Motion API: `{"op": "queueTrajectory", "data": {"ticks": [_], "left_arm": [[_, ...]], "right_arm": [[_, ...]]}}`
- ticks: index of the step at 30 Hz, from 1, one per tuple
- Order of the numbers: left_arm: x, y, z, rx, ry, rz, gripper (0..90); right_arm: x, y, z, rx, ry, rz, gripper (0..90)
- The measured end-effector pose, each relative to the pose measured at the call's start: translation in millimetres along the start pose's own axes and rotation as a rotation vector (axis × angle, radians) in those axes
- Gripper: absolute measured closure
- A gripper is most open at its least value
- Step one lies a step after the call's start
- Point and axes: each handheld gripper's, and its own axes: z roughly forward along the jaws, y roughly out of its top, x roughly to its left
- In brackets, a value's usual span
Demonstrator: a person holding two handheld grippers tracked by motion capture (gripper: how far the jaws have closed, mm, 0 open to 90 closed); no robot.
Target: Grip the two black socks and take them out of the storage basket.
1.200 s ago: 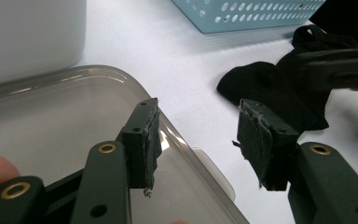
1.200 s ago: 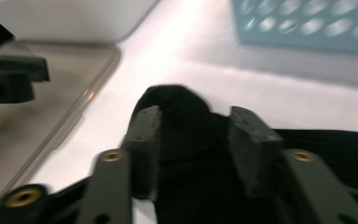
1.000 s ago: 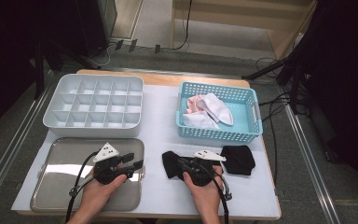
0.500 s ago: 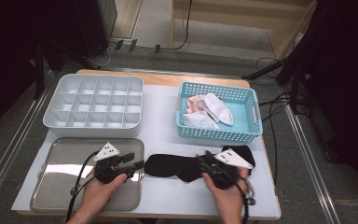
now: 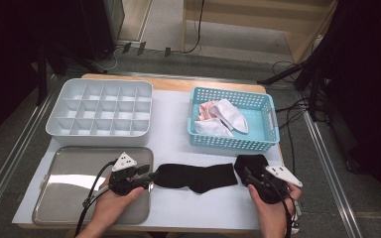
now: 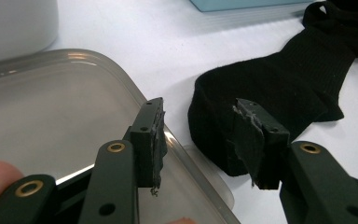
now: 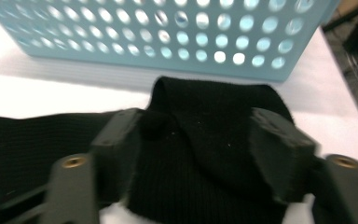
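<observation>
Black sock (image 5: 197, 177) lies flat between our grippers; left gripper (image 5: 148, 177), jaws apart, has been narrowing; right gripper (image 7: 200, 135) has just opened over a second sock (image 5: 250, 163); blue basket (image 5: 270, 118) behind, steel tray (image 5: 54, 198) alongside.

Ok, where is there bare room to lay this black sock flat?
Bare patches: the metal tray at front left, and the white cover between the divided organizer and the blue basket. The front strip is crowded by the black sock, a second one and both grippers.
</observation>
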Motion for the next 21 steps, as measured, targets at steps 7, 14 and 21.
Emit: {"op": "queueTrajectory", "data": {"ticks": [7, 14, 21], "left_arm": [[2.8, 0.7, -5.1, -0.011, -0.002, -0.005, 54.0], [4.4, 1.0, -6.4, -0.016, -0.008, -0.01, 58.0], [5.5, 2.1, -6.2, -0.02, -0.018, -0.017, 62.6]], "right_arm": [[4.0, -8.7, 13.5, 0.082, -0.081, -0.126, 66.3], [-20.5, -11.9, 1.4, 0.076, -0.157, -0.123, 71.8], [-4.8, -12.3, -20.9, -0.047, -0.029, -0.068, 51.3]]}}
